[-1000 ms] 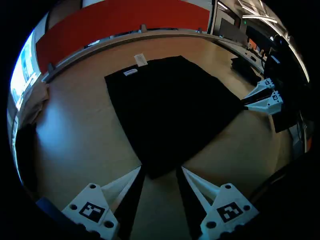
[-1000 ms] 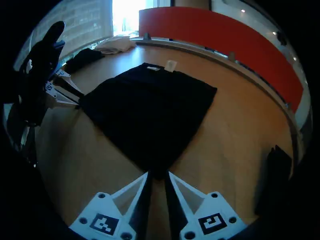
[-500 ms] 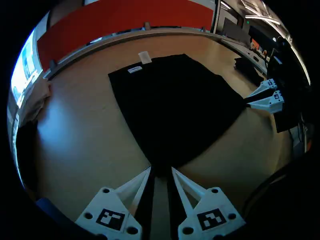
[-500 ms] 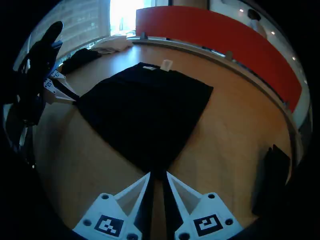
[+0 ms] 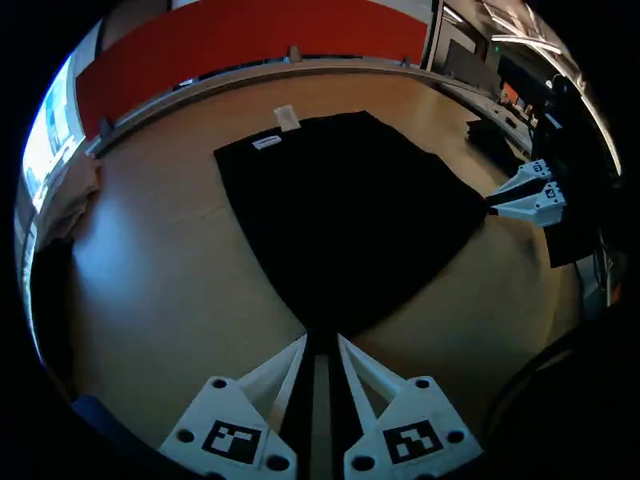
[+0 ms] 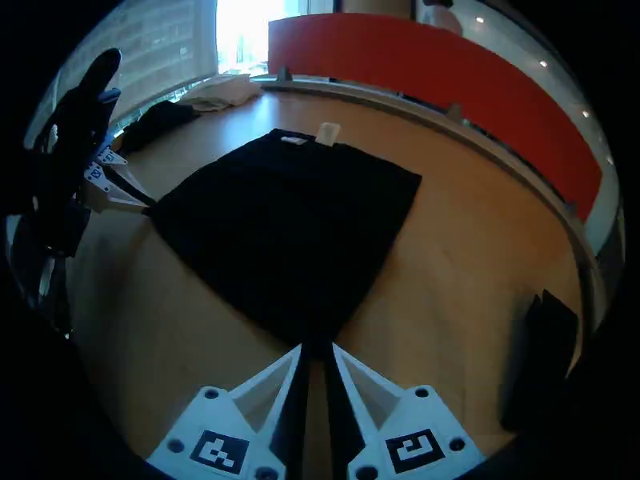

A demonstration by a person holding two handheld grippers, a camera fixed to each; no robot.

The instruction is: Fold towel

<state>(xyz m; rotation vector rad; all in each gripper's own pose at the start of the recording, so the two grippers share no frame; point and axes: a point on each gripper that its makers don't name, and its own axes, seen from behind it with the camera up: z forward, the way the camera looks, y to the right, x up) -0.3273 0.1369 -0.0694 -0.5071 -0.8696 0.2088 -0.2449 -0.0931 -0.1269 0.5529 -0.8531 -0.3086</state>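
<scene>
The black towel (image 5: 344,216) lies spread flat in the middle of the wooden tabletop (image 5: 160,256), set cornerwise to both cameras. Its outline looks close to square, so I cannot tell its long axis. A white tag (image 5: 286,118) lies at its far edge.

The left gripper (image 5: 322,340) is pressed together on the towel's near left corner. The right gripper (image 6: 316,348) likewise pinches the near right corner, so the near edge runs between the two.

This looks like the start of the first fold. The next move calls for lifting both corners evenly and carrying the near edge over to meet the far edge.
</scene>
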